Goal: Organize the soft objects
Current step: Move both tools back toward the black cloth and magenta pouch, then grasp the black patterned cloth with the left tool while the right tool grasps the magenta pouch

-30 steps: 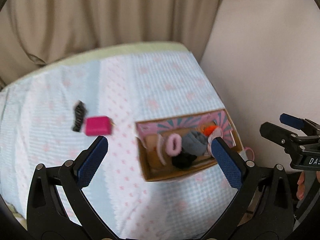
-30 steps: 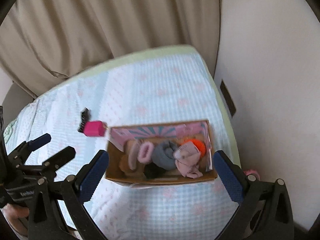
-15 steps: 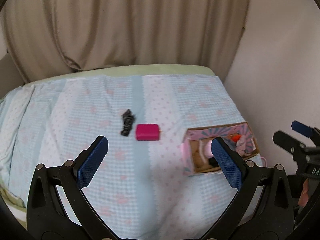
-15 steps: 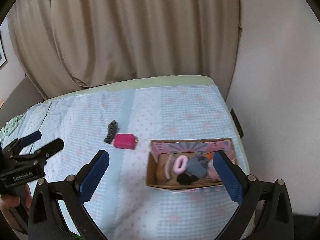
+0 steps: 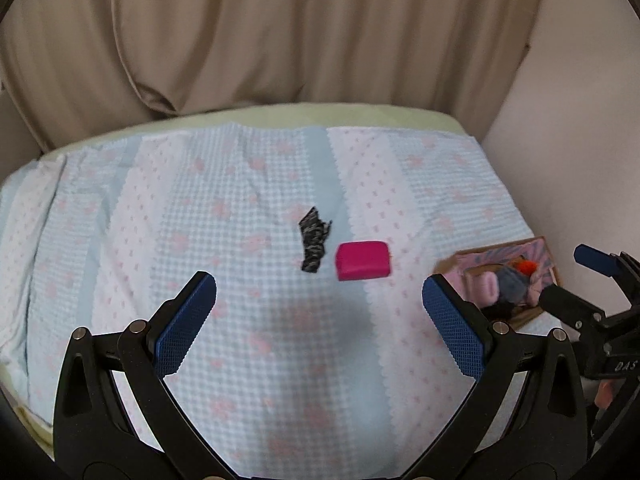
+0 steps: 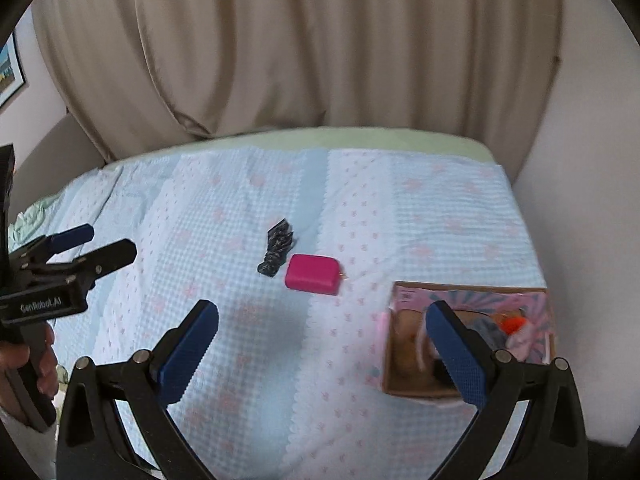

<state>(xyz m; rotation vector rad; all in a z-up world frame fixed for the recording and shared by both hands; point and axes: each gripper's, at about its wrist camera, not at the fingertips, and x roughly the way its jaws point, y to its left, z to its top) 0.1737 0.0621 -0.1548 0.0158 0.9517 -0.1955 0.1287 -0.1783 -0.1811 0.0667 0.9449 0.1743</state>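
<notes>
A magenta pouch (image 5: 362, 266) lies on the bed's blue and pink quilt (image 5: 248, 320), with a black-and-grey cloth piece (image 5: 313, 245) just left of it. Both show in the right wrist view: the pouch (image 6: 313, 273) and the cloth (image 6: 276, 253). A cardboard box (image 6: 404, 376) with pink flaps holds several soft items, pink, grey, orange and black; it sits at the right (image 5: 532, 316). My left gripper (image 5: 318, 324) is open and empty, short of the pouch. My right gripper (image 6: 320, 350) is open and empty, with its right finger in front of the box.
Beige curtains (image 5: 280, 40) hang behind the bed. A plain wall (image 6: 592, 200) runs along the right side, close to the box. The bed's green edge (image 5: 320, 114) shows at the back. A framed picture (image 6: 8, 68) hangs at far left.
Both grippers swung left and pulled back from over the box. The pouch and cloth now sit near the centre of both views, and the box has shifted to the right edge.
</notes>
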